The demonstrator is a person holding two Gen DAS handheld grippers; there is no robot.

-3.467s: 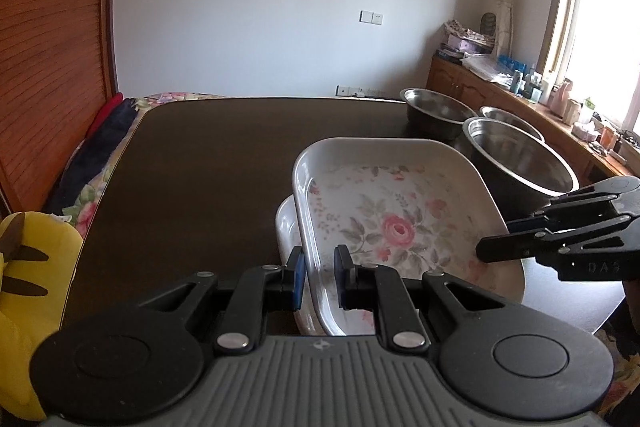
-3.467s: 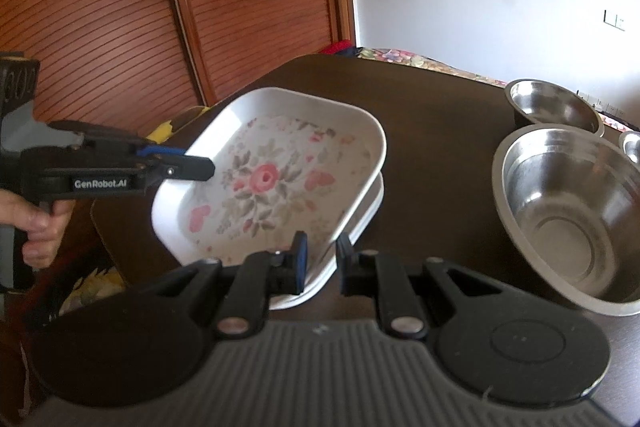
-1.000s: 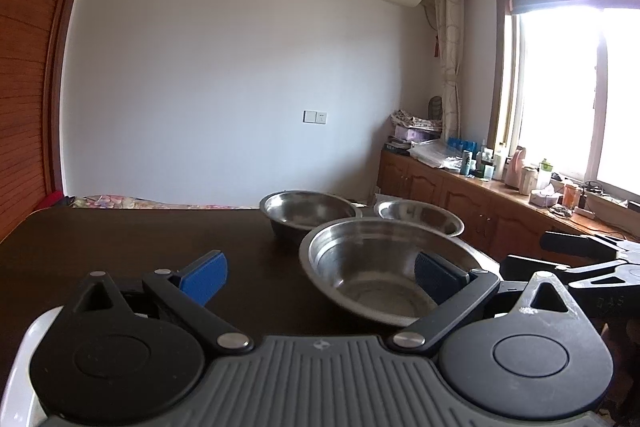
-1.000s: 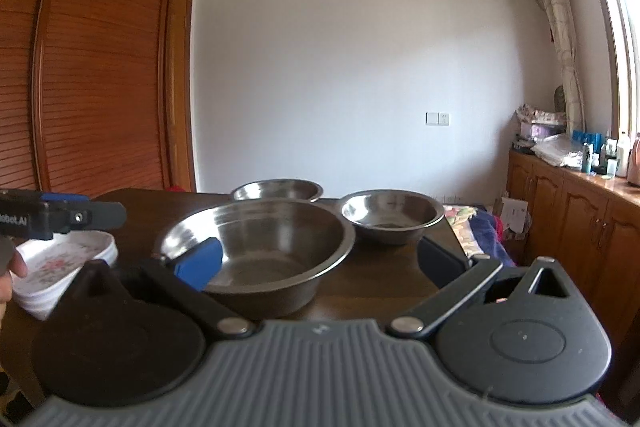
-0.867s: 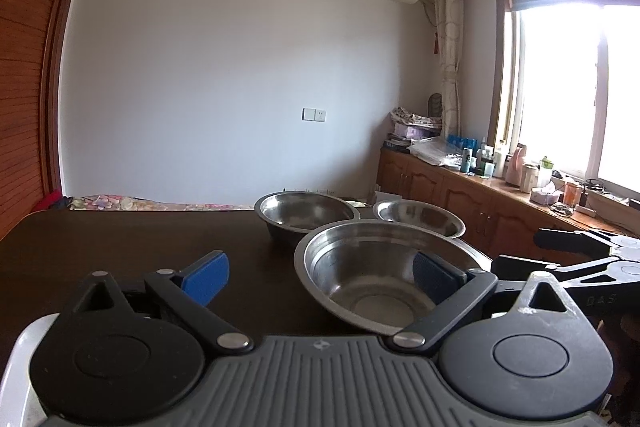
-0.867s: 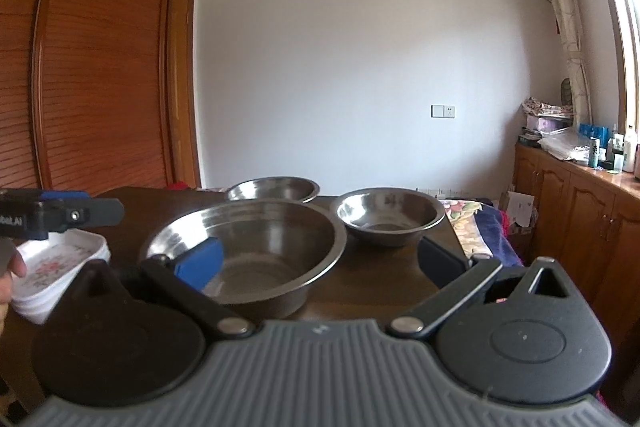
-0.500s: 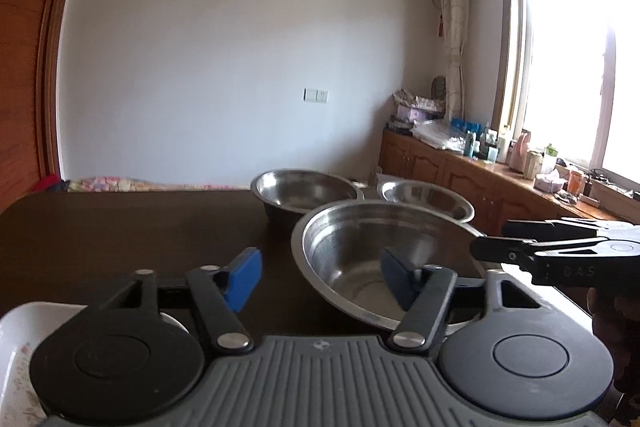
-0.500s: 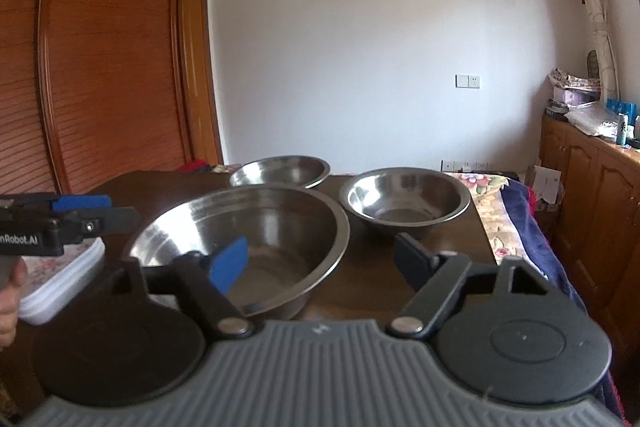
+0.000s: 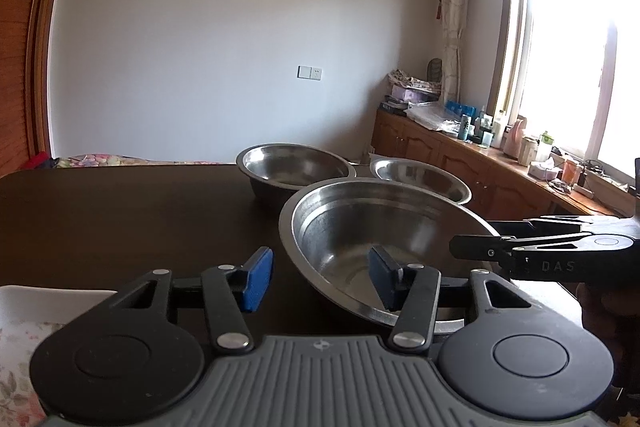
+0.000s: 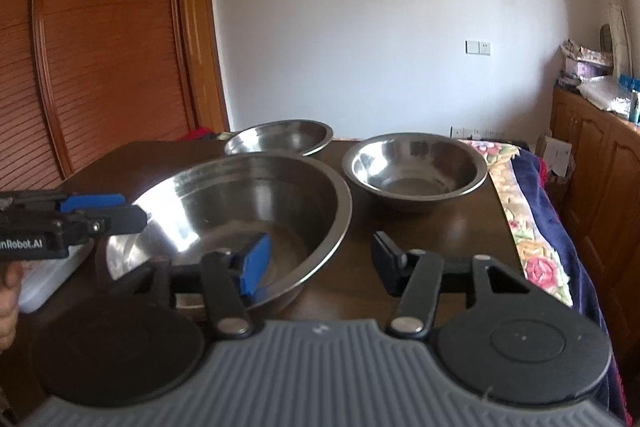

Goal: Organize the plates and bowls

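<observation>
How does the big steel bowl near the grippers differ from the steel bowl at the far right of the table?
The big bowl is wider and deeper than the far right bowl. The big bowl sits between both grippers, each with one finger over its rim; the far right bowl stands apart near the table edge, untouched. Both are empty, upright, shiny steel.

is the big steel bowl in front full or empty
Empty: the big steel bowl shows bare metal down to its bottom in both wrist views.

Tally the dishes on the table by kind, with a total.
Steel bowls: 3, namely the large bowl, the far-left bowl and the right bowl.
White floral trays: at least 1; only a corner shows.
Total: at least 4.
</observation>
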